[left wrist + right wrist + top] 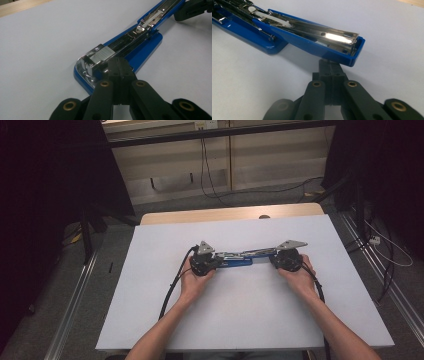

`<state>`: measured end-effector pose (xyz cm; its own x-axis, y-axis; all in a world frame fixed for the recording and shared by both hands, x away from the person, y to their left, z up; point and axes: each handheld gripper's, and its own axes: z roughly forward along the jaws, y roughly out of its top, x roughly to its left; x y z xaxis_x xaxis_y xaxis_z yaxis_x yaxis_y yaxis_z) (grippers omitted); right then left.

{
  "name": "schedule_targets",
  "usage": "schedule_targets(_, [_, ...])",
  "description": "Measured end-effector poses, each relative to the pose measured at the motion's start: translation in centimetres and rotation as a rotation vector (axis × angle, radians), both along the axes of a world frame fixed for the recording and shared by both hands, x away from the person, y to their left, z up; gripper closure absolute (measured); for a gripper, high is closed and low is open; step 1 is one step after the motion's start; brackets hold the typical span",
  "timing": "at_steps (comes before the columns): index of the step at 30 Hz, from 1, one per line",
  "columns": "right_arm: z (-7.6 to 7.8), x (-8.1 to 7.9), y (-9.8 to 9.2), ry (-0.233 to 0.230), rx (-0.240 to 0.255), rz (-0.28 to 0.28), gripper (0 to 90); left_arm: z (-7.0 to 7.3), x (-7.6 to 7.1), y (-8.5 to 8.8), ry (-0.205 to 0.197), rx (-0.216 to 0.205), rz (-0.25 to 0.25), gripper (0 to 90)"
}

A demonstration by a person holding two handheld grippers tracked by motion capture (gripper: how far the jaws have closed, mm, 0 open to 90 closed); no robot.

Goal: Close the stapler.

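Note:
A blue stapler [239, 259] lies swung open on the white board, its metal magazine [130, 41] facing up with a strip of staples [103, 53] at the front end. My left gripper [119, 65] is shut, and its tips rest on the magazine just behind the staples. The stapler's blue top cover [312, 43] stretches out the other way, its end lifted slightly off the board. My right gripper [329, 65] is shut too, tips tucked under that raised end. In the high view the left gripper [216, 261] and right gripper [272, 259] face each other across the stapler.
The white board [165, 310] covers a wooden table [220, 215] whose far edge shows behind it. Black cables [172, 287] trail from both grippers toward the person. Dark curtains, floor rails and loose wires surround the table.

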<state>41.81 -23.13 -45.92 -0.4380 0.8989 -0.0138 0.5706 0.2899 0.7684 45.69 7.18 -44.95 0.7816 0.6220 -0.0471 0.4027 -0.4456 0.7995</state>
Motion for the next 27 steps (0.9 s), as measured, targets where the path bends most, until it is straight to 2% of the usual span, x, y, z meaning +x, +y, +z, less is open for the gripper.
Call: schedule_targets(27, [0.27, 0.03, 0.21, -0.062, 0.035, 0.001, 90.0, -0.04, 0.09, 0.12, -0.001, 0.0, -0.007, 90.0])
